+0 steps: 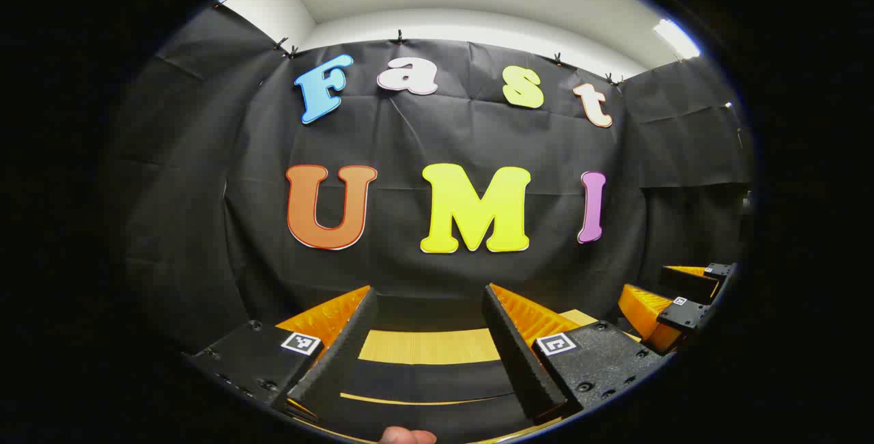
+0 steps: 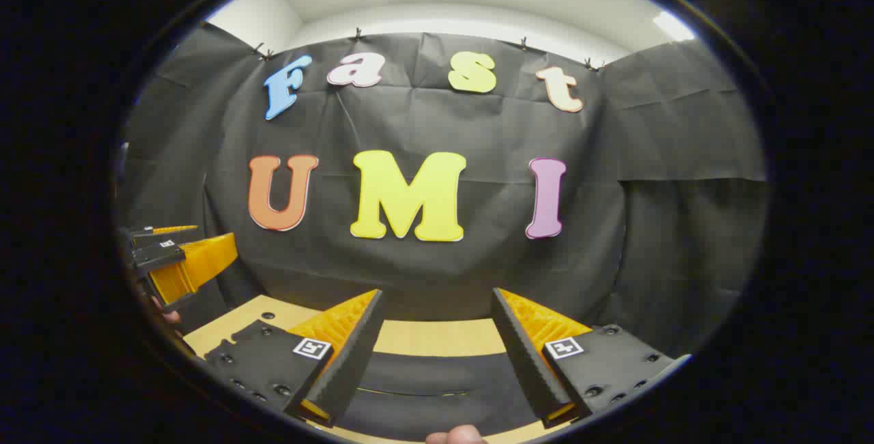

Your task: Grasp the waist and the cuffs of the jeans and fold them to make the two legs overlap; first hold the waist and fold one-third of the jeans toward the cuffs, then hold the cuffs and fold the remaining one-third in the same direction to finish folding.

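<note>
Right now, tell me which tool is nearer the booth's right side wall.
Right. The right tool has that side wall on its right; the left tool is farther left, with the right tool between it and the wall.

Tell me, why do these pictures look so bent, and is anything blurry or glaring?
Left gripper view: fisheye bulge curves the cloth wall; ceiling light glares; focus sharp. Right gripper view: same bulge, ceiling light bright, table evenly lit, little shadow.

You have a light wooden table (image 1: 427,346) in front of you, and it reaches to the black cloth wall. A dark garment (image 2: 416,382), most likely the jeans, lies flat on its near part, between the fingers of each view
</note>
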A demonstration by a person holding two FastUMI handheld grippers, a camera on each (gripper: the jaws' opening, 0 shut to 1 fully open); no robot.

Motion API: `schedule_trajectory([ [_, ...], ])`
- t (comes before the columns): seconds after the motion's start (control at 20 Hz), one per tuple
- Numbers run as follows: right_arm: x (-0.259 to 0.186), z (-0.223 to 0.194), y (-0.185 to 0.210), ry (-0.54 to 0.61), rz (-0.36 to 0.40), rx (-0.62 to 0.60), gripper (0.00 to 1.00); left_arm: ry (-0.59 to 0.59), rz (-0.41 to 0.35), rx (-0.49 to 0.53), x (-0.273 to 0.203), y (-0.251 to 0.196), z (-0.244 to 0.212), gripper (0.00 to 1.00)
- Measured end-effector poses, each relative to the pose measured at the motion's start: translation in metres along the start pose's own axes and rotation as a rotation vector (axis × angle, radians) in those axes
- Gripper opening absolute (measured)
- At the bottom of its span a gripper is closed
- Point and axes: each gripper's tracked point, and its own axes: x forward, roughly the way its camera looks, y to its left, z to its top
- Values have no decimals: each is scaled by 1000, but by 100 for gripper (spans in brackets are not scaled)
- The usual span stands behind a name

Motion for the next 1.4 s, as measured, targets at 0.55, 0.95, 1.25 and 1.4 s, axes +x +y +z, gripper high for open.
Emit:
schedule_trajectory([
  [0.55,-11,-1,-10,-12,-2,-18,96,18,-26,13,0,-9,-10,99],
  [0.95,-9,-11,-31,1,6,-17,96,-11,-7,18,2,-16,-10,99],
  [1.25,0,-14,-80,-15,-1,-40,96,33,56,-15,11,0,-21,99],
  [1.4,10,-25,-122,12,1,-51,96,63,132,-48,13,22,-32,89],
])
